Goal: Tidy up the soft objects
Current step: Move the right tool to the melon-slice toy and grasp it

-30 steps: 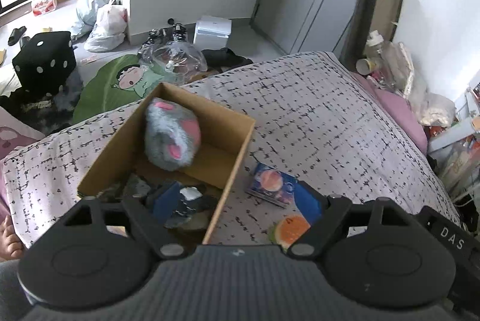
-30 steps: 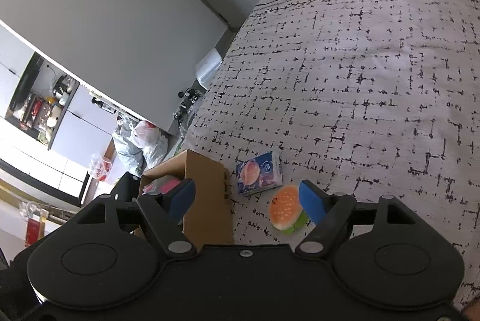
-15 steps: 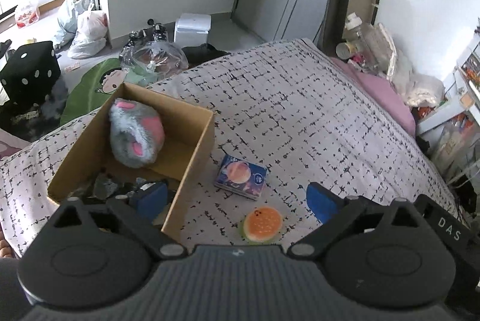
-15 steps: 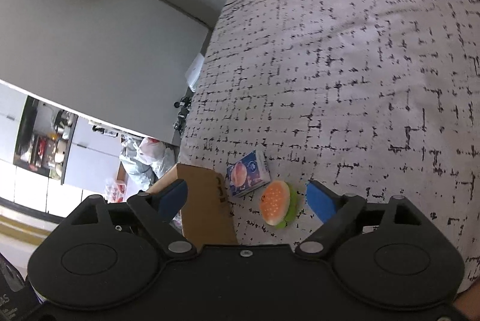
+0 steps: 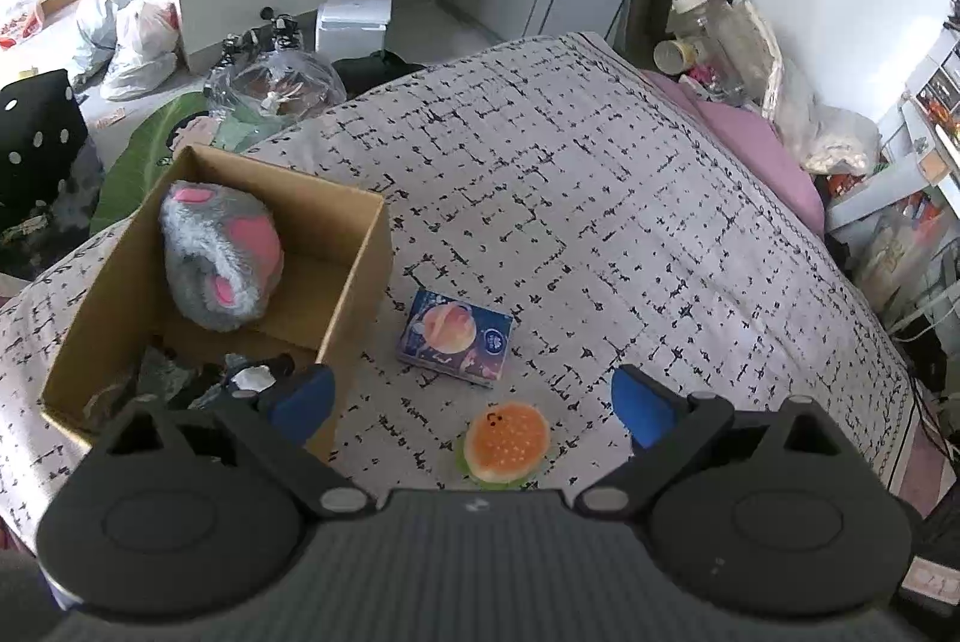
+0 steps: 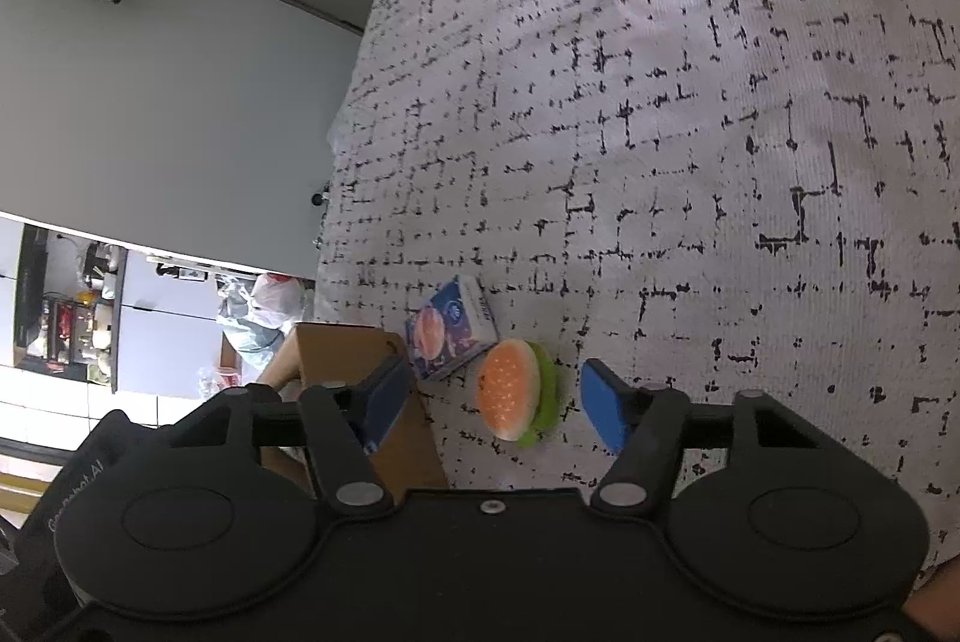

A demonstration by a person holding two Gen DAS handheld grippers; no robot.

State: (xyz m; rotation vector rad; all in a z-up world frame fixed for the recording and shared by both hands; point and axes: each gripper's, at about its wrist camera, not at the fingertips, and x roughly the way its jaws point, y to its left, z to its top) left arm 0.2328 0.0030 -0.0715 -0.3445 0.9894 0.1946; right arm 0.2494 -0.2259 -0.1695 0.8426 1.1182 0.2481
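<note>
Between the right tool's (image 6: 492, 396) closing jaws lies the burger toy (image 6: 510, 390).

the only lettering that can be partly read runs along the housing of the right gripper (image 6: 495, 399), something like "generobot ai". the blue packet (image 5: 456, 336) on the bed carries a small logo, too small to read.

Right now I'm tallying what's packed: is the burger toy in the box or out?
Out. The burger toy lies on the bedspread beside the cardboard box, near the tissue pack.
</note>
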